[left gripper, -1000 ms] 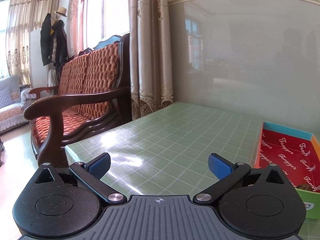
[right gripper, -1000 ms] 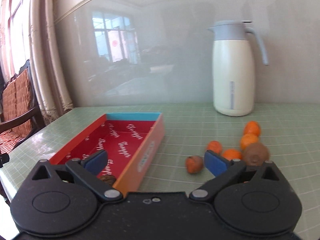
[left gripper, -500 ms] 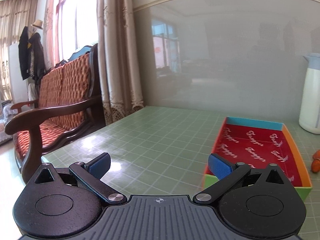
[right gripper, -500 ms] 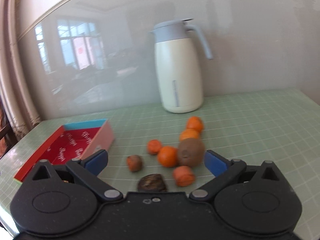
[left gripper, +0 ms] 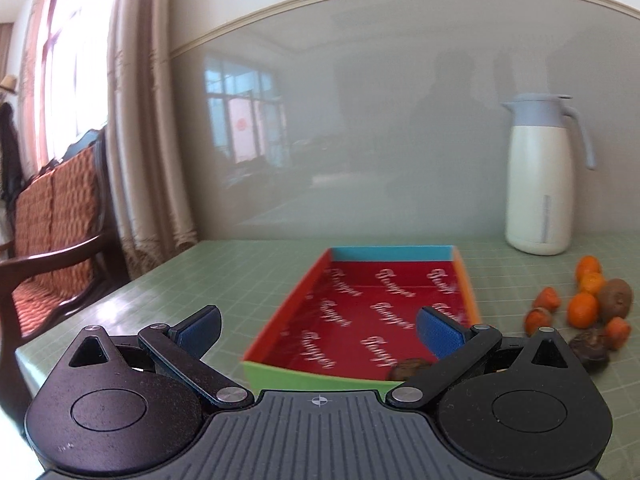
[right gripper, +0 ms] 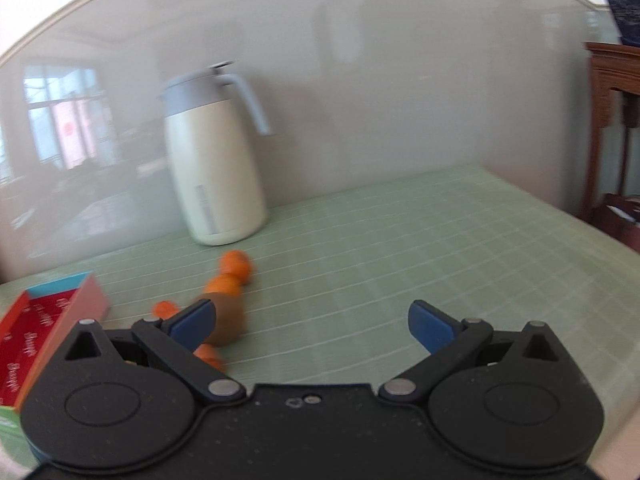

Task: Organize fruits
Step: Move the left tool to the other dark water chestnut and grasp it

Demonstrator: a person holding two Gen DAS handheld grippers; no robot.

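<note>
A red-lined shallow box lies on the green table, straight ahead of my left gripper, which is open and holds nothing. One dark brown fruit sits in the box's near right corner. To the right of the box lies a cluster of small oranges, a kiwi and a dark fruit. My right gripper is open and empty over bare table. The kiwi and oranges lie by its left finger, and the box is at far left.
A cream thermos jug stands by the glossy wall behind the fruit, also the jug in the right wrist view. A wooden armchair sits past the table's left edge, and wooden furniture past the right edge.
Both views have swung to the right. The box moved from the right edge to the centre of the left view. The fruit slid from the centre to the left in the right view.
</note>
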